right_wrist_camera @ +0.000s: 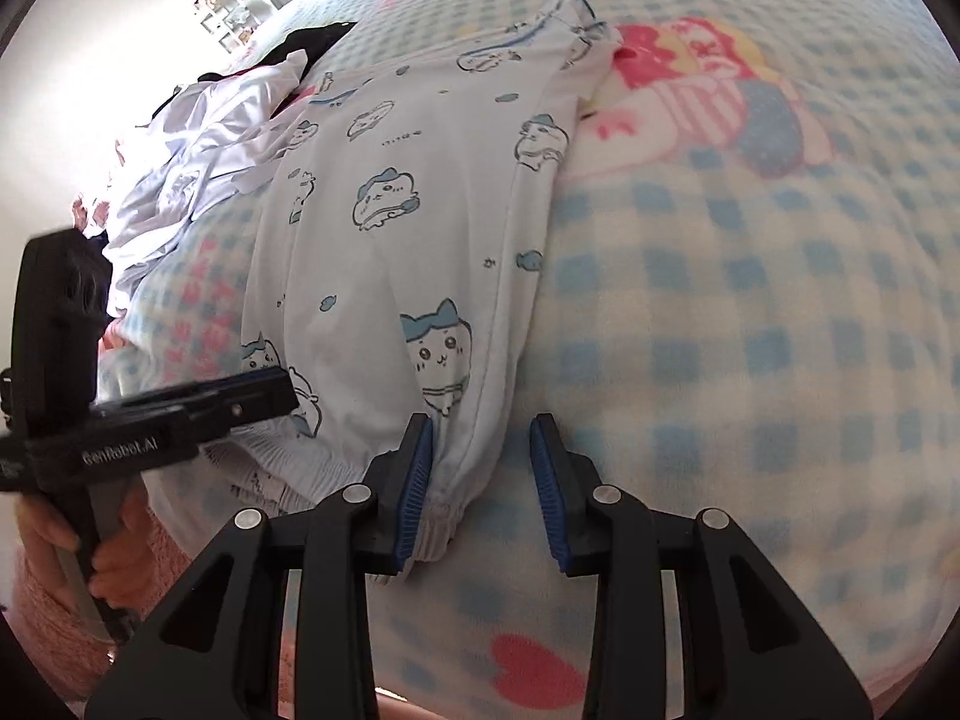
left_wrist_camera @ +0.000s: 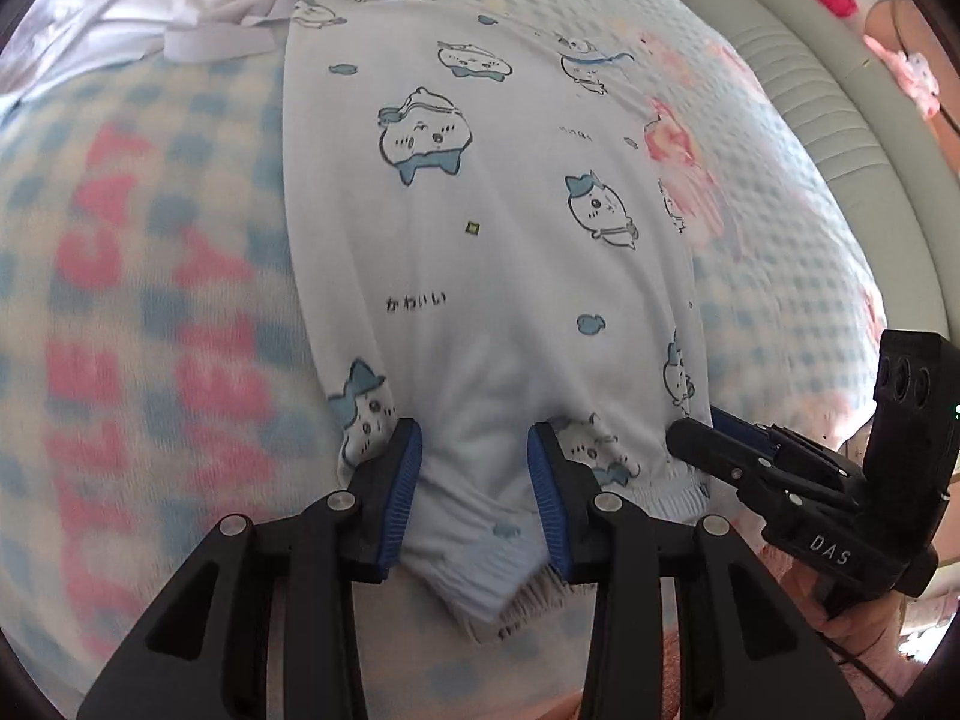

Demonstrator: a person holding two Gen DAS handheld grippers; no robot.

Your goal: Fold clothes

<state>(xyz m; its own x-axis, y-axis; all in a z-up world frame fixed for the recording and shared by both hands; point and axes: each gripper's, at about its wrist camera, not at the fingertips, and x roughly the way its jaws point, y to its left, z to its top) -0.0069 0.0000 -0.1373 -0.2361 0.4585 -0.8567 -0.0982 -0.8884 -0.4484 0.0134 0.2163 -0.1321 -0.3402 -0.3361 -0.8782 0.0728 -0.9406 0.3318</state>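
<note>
Currently the printed pants (left_wrist_camera: 480, 240) lie lengthwise on the checked blanket (right_wrist_camera: 750, 300), waistband nearest. Thin, limp, light cloth; likely to sag and slide. Left gripper (left_wrist_camera: 474, 480) and right gripper (right_wrist_camera: 480, 480) stand spread at the elastic waistband (left_wrist_camera: 480, 576), the firmest hold.

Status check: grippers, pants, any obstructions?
Left gripper open around waistband. Right gripper open at its corner. Pants flat on blanket. White clothes beyond, clear.
</note>
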